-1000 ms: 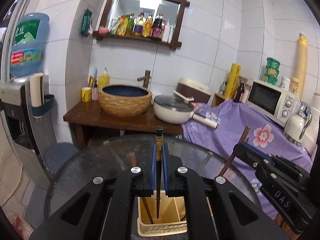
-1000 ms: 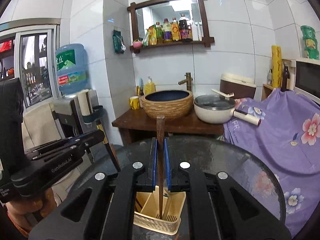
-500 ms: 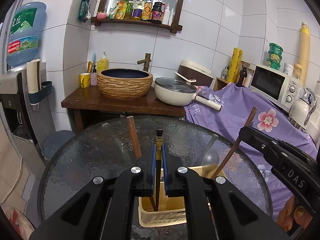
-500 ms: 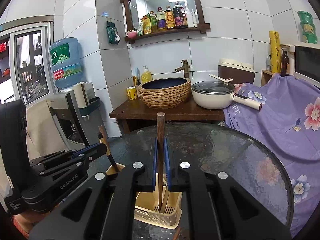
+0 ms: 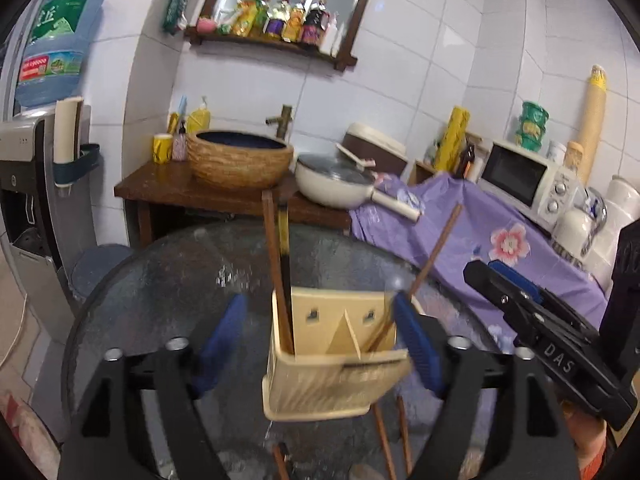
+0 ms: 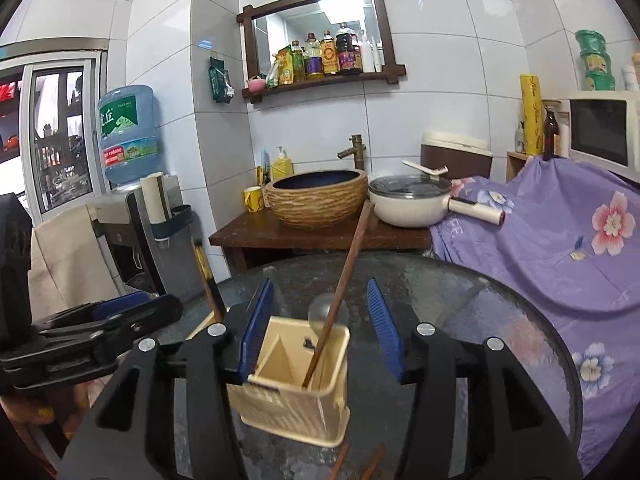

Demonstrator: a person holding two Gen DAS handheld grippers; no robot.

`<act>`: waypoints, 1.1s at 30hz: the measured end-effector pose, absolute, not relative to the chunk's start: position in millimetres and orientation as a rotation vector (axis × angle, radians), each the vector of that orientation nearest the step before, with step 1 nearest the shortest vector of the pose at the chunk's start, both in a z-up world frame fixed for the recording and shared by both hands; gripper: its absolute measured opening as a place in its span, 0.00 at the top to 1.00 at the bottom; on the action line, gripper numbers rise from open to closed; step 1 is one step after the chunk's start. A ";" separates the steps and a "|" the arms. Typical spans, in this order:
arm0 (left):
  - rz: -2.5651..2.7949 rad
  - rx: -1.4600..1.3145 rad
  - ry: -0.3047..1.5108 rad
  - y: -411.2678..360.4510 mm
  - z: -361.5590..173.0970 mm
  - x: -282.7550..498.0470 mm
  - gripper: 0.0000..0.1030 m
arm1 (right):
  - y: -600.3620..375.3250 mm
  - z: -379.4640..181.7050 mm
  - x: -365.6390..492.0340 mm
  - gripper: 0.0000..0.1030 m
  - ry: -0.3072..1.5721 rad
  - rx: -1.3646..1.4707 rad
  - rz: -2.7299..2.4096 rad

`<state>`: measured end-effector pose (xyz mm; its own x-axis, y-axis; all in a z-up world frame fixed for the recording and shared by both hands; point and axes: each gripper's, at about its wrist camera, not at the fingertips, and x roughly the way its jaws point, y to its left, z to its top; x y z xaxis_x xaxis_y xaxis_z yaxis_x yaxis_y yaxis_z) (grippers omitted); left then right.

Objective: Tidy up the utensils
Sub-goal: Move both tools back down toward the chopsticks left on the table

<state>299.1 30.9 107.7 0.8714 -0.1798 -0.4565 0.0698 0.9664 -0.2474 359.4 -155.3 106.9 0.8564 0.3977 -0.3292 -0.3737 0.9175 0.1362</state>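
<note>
White tiles line the wall behind a round dark glass table (image 5: 168, 280), and on that glass we find our work. Our left gripper (image 5: 320, 332) has just been opening, and its 2 blue pads now stand wide apart, holding nothing, with the cream utensil holder (image 5: 332, 384) between and just ahead of them. At the holder's left side 2 chopsticks stand nearly upright and close together, a brown chopstick (image 5: 272, 256) and a dark chopstick (image 5: 285, 256) with a yellowish upper part, free of the pads. In the holder's right part a third chopstick (image 5: 436, 248) leans to the right, clear of the right pad. In front of the holder, more brown sticks (image 5: 384, 436) lie on the glass. Our right gripper (image 6: 324, 332) has likewise just been opening; its pads stand about half apart and grip nothing. The same utensil holder (image 6: 296, 408) sits between and just ahead of them, and the leaning chopstick (image 6: 344, 276) rises out of it through the gap, touching neither pad. Each gripper shows at the edge of the other's view, the left one (image 6: 100, 320) low on the left, the right one (image 5: 532, 324) on the right. Beyond the table stand a wooden counter with a woven basin (image 6: 316, 196) and a white pan (image 6: 412, 204), and a purple flowered cloth (image 6: 560, 248) to the right.
</note>
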 end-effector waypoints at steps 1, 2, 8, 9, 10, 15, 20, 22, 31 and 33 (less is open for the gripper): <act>-0.138 -0.227 0.521 31.7 98.0 291.6 0.19 | -156.1 100.0 355.6 0.51 0.377 0.062 0.406; -0.133 -0.224 0.532 32.2 91.0 286.4 0.19 | -156.6 89.8 350.3 0.51 0.398 0.046 0.405; -0.049 -0.118 0.635 34.6 37.0 259.3 0.25 | -170.0 28.6 329.1 0.51 0.539 -0.002 0.342; -0.051 -0.120 0.658 36.1 28.6 256.5 0.29 | -173.1 18.6 328.3 0.51 0.575 0.006 0.339; -0.056 -0.129 0.693 38.0 17.4 253.6 0.31 | -176.9 8.5 327.7 0.51 0.610 0.018 0.337; -0.061 -0.112 0.798 34.5 -18.4 244.0 0.50 | -190.4 -38.1 323.7 0.51 0.760 0.059 0.301; -0.080 -0.095 0.839 24.8 -36.4 233.9 0.60 | -185.8 -60.6 317.6 0.55 0.834 0.038 0.285; -0.072 -0.083 0.847 21.8 -41.0 232.0 0.63 | -182.6 -63.7 314.0 0.56 0.838 0.030 0.280; -0.097 -0.062 0.867 7.3 -49.6 224.0 0.65 | -173.0 -66.0 307.3 0.56 0.833 -0.015 0.272; -0.101 -0.060 0.875 5.6 -52.0 223.7 0.65 | -171.0 -68.1 307.5 0.56 0.838 -0.024 0.272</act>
<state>223.7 5.6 -52.0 0.6364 -0.1128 -0.7630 0.0636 0.9936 -0.0939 307.5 -171.0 -68.1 0.6365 0.2286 -0.7367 -0.2473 0.9651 0.0859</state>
